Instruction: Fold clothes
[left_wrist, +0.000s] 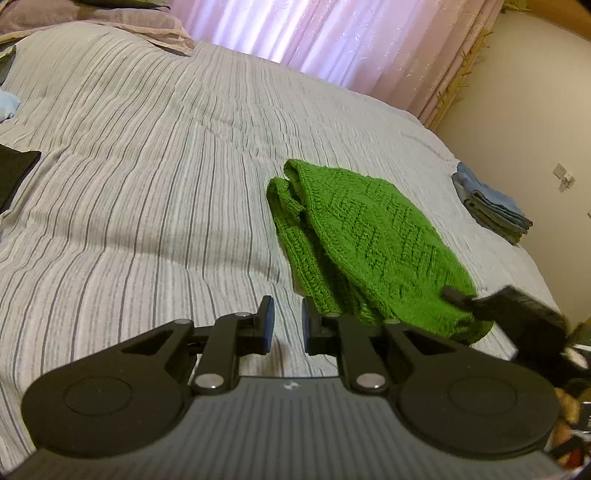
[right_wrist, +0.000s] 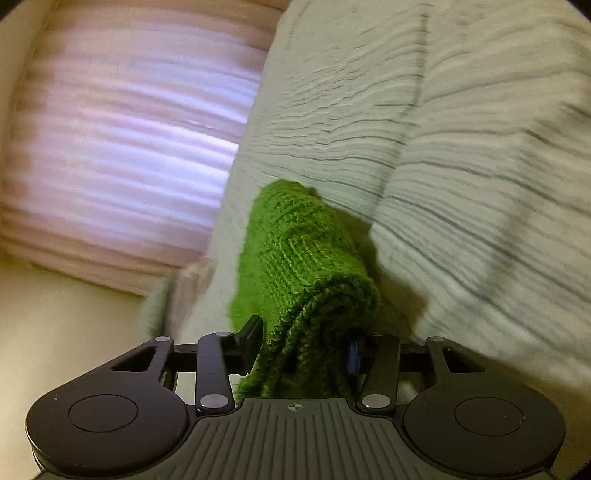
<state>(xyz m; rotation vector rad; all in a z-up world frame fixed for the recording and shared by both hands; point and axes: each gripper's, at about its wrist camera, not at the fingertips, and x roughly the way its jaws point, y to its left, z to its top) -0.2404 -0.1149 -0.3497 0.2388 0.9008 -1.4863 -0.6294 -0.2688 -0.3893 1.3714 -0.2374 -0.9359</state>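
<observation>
- Looking along the left gripper (left_wrist: 284, 326), its jaws stand a narrow gap apart with nothing between them, only striped bedspread (left_wrist: 147, 184) showing through; it hangs free just beside the near edge of the green knitted garment (left_wrist: 369, 240).
- That garment lies on the bed already doubled over, its layered edges stacked at the far end, which suggests the fold is well along. At its near right corner the right gripper (left_wrist: 458, 295) comes in from the side and meets the knit.
- A stack of folded blue clothes (left_wrist: 491, 206) sits at the bed's far right edge, probably the finished pile; a dark cloth (left_wrist: 14, 173) lies at the left.
- From the right wrist view, the right gripper (right_wrist: 304, 350) is closed around a thick bunch of the green knit (right_wrist: 295, 251), several layers filling the space between the fingers, likely so the whole bundle moves as one.
- Blur here hints at motion; the pink curtain (right_wrist: 129, 147) sits sideways, so the tool is tilted.
</observation>
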